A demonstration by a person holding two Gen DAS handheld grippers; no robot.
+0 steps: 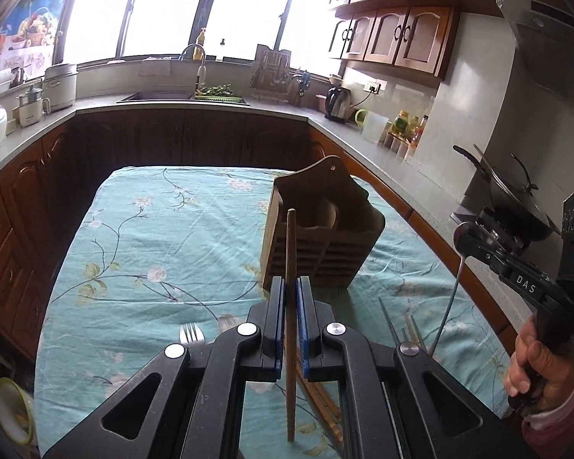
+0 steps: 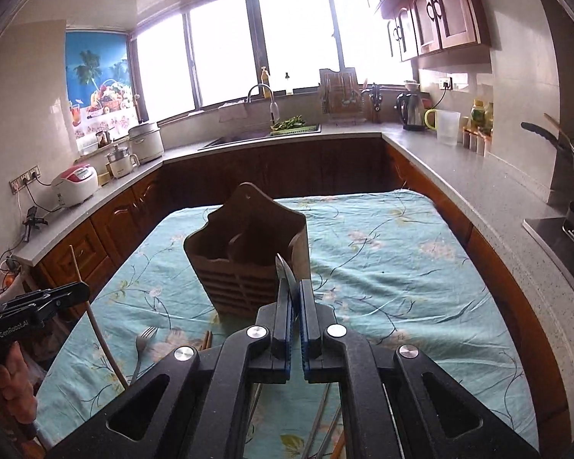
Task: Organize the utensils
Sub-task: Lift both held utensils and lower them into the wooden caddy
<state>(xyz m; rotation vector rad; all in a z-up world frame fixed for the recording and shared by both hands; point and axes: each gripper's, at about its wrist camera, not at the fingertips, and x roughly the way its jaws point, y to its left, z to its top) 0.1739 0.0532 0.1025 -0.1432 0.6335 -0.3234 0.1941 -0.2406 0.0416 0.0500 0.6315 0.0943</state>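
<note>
A brown wooden utensil holder [image 1: 319, 237] stands on the table's teal floral cloth [image 1: 153, 229]; it also shows in the right wrist view [image 2: 248, 256]. My left gripper [image 1: 291, 287] is shut on a wooden chopstick [image 1: 290, 252], held upright just before the holder. My right gripper [image 2: 294, 290] is shut on a metal spoon [image 2: 287, 271], seen edge-on near the holder's front right; it shows from the side in the left wrist view [image 1: 465, 235] with the thin handle hanging down. A fork [image 1: 192, 333] and more chopsticks [image 1: 325, 405] lie on the cloth below the grippers.
Metal chopsticks [image 1: 413, 329] lie at the right on the cloth. Grey counters run around the table, with a sink [image 2: 241, 138], a kettle [image 2: 413, 111], rice cookers [image 2: 74, 183] and a wok [image 1: 509, 195] on the stove at the right.
</note>
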